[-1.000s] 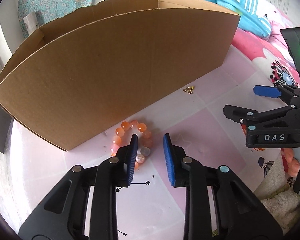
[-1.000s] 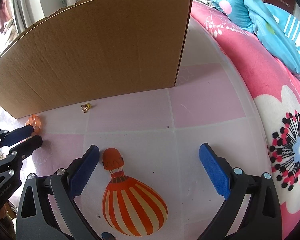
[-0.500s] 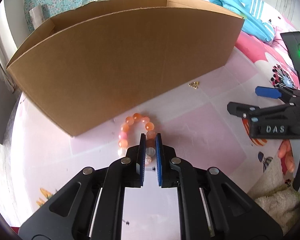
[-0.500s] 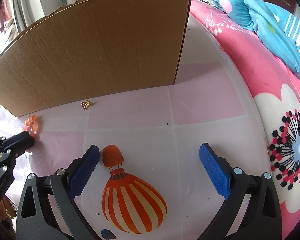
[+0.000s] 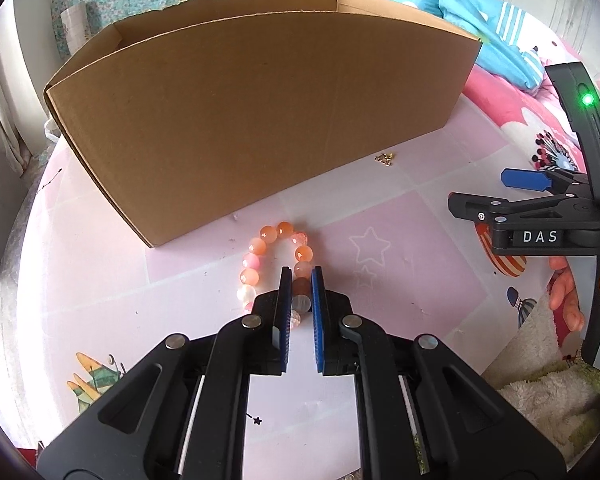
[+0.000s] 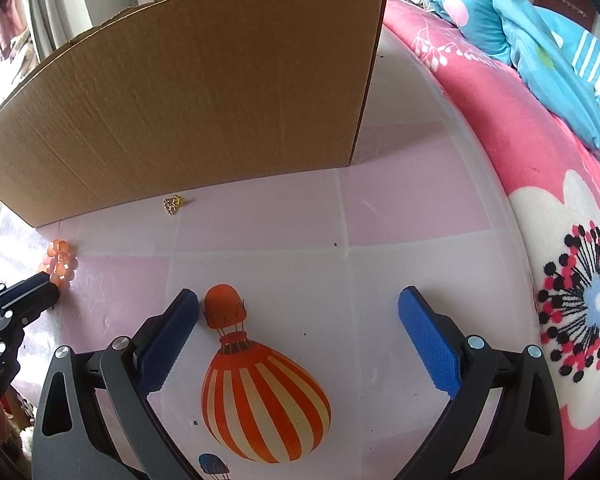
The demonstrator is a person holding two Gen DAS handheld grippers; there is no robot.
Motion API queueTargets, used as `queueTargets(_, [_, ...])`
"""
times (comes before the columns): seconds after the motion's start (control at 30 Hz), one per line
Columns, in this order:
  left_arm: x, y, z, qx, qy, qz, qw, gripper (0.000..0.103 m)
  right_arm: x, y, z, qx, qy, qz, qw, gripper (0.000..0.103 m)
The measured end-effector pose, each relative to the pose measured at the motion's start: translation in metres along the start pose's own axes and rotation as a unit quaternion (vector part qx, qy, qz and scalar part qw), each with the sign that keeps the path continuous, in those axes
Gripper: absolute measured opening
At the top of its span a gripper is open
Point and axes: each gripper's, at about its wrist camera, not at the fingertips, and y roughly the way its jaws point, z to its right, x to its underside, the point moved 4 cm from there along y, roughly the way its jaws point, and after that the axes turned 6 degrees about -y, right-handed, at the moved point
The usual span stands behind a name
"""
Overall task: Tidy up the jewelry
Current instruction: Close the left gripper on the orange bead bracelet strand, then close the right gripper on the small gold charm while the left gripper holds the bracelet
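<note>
An orange and pink bead bracelet (image 5: pixel 260 256) lies on the pink tablecloth in front of a brown cardboard box (image 5: pixel 260 120). My left gripper (image 5: pixel 301 276) is shut on the near beads of the bracelet; it also shows in the right wrist view (image 6: pixel 40 292), with the bracelet (image 6: pixel 60 260) at its tip. A small gold trinket (image 5: pixel 385 158) lies near the box's front wall, also in the right wrist view (image 6: pixel 173 204). My right gripper (image 6: pixel 298 300) is open and empty above a balloon print, right of the bracelet.
The tall box wall (image 6: pixel 180 100) closes off the far side. A pink flowered bedspread (image 6: pixel 540 200) with a blue blanket (image 6: pixel 540 32) lies to the right. A fuzzy towel (image 5: pixel 540 380) lies at the near right.
My left gripper's jaws closed onto the near beads of the bracelet, and the view has risen and drawn back from the box. The right gripper has stayed open and nearly still.
</note>
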Motion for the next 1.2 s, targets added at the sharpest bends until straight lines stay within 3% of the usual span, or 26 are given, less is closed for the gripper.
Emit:
queueTargets(0.23, [0.002, 0.0, -0.002, 0.021, -0.003, 0.004, 0.9998, 0.009, -0.007, 0.002, 0.002, -0.01, -0.006, -0.023, 1.0, 0.096])
queueTargets(0.43, [0.004, 0.001, -0.003, 0.039, -0.004, 0.008, 0.9992, 0.009, -0.028, -0.012, -0.017, -0.045, -0.024, 0.03, 0.998, 0.096])
queueTargets(0.6, [0.004, 0.002, -0.004, 0.048, 0.003, 0.008, 0.9988, 0.009, -0.047, -0.01, -0.041, -0.055, -0.054, 0.049, 0.996, 0.074])
queueTargets(0.77, [0.005, 0.001, -0.007, 0.056, 0.012, 0.009, 0.9983, 0.009, -0.051, 0.002, -0.045, -0.074, -0.043, 0.039, 0.996, 0.045])
queueTargets(0.97, [0.007, 0.001, -0.01, 0.063, 0.02, 0.009, 0.9978, 0.009, -0.055, 0.014, -0.042, -0.081, -0.039, 0.033, 0.995, 0.028])
queueTargets(1.2, [0.004, 0.001, -0.01, 0.066, 0.024, 0.008, 0.9975, 0.009, -0.059, 0.021, -0.05, -0.078, -0.051, 0.03, 0.995, 0.017])
